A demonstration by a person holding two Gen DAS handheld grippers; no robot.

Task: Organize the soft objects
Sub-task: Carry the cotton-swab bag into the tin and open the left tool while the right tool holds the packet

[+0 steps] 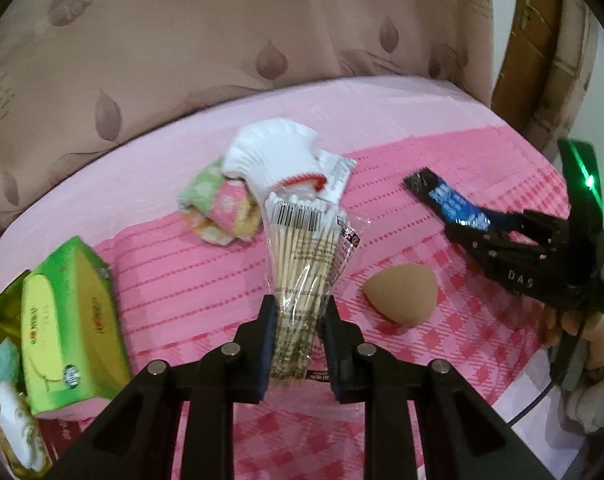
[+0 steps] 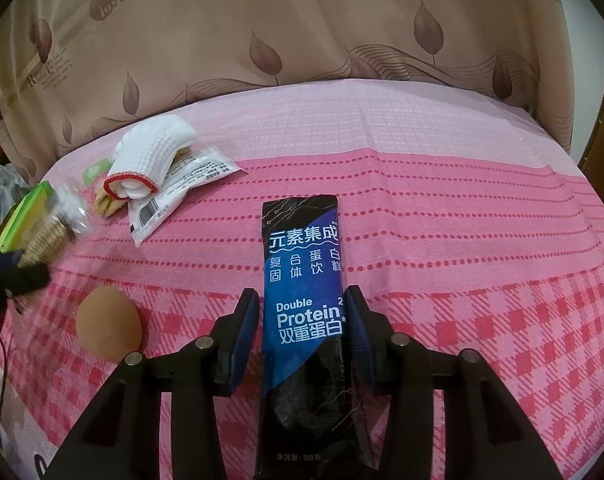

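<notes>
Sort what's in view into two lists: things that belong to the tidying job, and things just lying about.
Job:
cotton swab pack, in left gripper
protein sachet, between right gripper pads
makeup sponge
white glove
folded cloths
green box

Lying about:
pink tablecloth
leaf-print curtain

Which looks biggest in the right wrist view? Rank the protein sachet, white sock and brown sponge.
1. protein sachet, though it lies nearest the camera
2. white sock, farther off
3. brown sponge

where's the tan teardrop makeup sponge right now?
The tan teardrop makeup sponge lies free on the pink checked cloth, right of the clear cotton-swab bag in the left wrist view; the right wrist view shows it lower left.
</notes>
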